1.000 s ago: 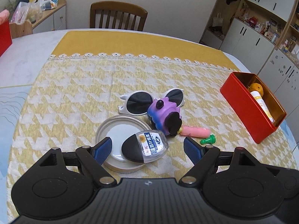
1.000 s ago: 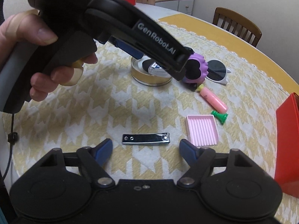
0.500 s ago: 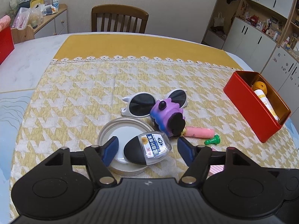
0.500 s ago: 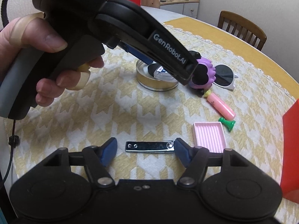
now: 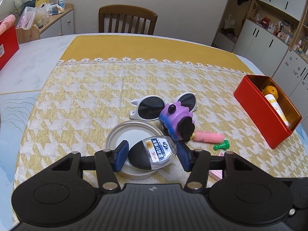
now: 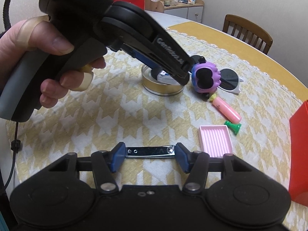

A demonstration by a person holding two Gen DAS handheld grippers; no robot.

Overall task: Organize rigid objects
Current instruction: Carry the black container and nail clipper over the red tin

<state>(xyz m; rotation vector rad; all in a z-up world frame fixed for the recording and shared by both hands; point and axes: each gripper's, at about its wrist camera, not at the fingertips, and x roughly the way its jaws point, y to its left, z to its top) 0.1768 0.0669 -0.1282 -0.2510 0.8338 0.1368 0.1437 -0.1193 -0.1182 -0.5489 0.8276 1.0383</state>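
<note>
A black oval case with a clear labelled wrapper (image 5: 152,154) lies in a round metal tin lid (image 5: 123,132). My left gripper (image 5: 151,155) brackets the case, its blue pads touching or nearly touching both ends. A silver nail clipper (image 6: 150,151) lies flat on the yellow cloth. My right gripper (image 6: 150,154) has closed onto it, both pads touching its two ends. The left gripper also shows in the right wrist view (image 6: 169,73), over the tin (image 6: 163,89).
White sunglasses (image 5: 163,105), a purple toy (image 5: 176,120), a pink tube (image 5: 208,136) and a green pawn (image 5: 222,146) lie beside the tin. A pink ridged tray (image 6: 215,141) lies right of the clipper. A red box (image 5: 263,113) holding items stands at right.
Both grippers have narrowed and moved forward and down. The left pads have come in around the black case; the right pads have closed onto the nail clipper's ends.
</note>
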